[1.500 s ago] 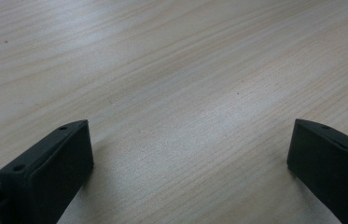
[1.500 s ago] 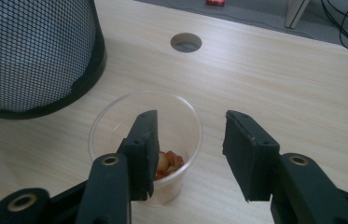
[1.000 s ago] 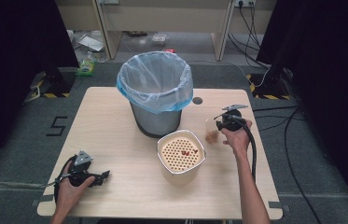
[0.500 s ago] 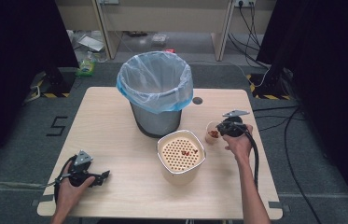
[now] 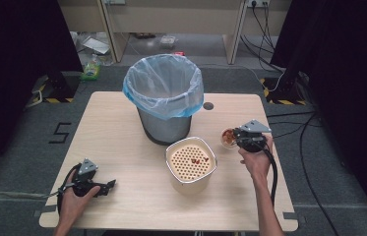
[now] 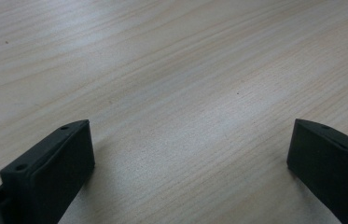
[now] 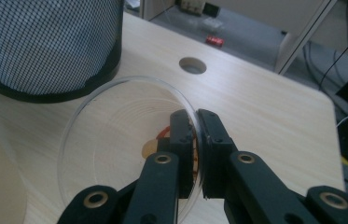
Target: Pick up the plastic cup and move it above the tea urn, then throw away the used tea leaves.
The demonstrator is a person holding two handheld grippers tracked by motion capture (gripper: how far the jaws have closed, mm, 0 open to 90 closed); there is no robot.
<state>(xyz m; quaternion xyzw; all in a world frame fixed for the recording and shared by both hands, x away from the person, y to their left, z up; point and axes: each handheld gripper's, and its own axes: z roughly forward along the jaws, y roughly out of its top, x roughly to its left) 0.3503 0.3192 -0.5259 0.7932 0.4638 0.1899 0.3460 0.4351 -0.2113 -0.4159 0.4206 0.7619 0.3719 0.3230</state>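
Bare tabletop (image 6: 171, 70) spreads between the wide left tongs (image 6: 190, 154); right tongs (image 7: 197, 140) pinch the clear dish (image 7: 115, 121) rim.

I see pale wood-grain table top (image 5: 122, 128), rounded corners, round cable hole (image 5: 208, 105) beyond right jaws. Under left jaws, bare light wood grain (image 6: 171, 70), soft sheen. Dark grey carpet floor (image 5: 33, 147) around table, white number marking (image 5: 59, 132) far side of left jaws. Black curtains (image 5: 14, 49) both sides of room. Beige cabinet or desk legs (image 5: 112, 29) at back, black cables (image 5: 269, 29) trailing there. Yellow-black hazard tape strips (image 5: 53, 100) on floor. Light even, overhead.
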